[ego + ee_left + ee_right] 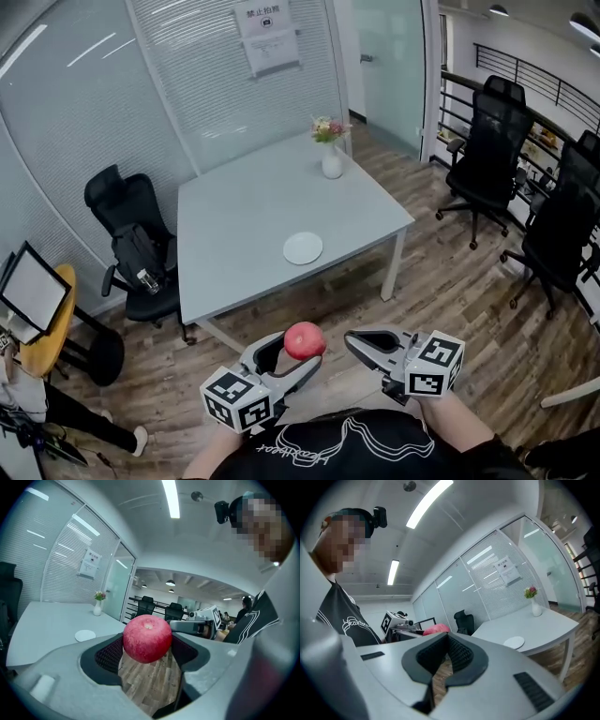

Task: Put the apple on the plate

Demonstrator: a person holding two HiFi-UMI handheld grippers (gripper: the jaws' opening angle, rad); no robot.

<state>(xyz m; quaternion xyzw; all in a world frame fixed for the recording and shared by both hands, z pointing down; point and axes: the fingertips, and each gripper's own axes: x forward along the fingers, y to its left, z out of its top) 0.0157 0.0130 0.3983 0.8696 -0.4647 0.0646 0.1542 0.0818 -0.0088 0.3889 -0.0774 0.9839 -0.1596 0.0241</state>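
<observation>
A red apple (pixel 304 340) sits between the jaws of my left gripper (pixel 296 352), which is shut on it and held above the wooden floor in front of the table. The left gripper view shows the apple (pixel 147 638) pinched between the two dark pads. A small white plate (pixel 303 248) lies near the front edge of the grey table (pixel 244 225), well ahead of both grippers; it also shows as the plate (pixel 85 635) and the plate (pixel 514 642). My right gripper (pixel 361 344) is beside the left one, jaws closed together, holding nothing. The apple (pixel 436 629) peeks over its left jaw.
A white vase with flowers (pixel 331 150) stands at the table's far corner. A black office chair (pixel 136 244) with a bag is left of the table; more black chairs (pixel 492 150) stand at the right. Glass walls lie behind, and a round yellow side table (pixel 47 328) is at far left.
</observation>
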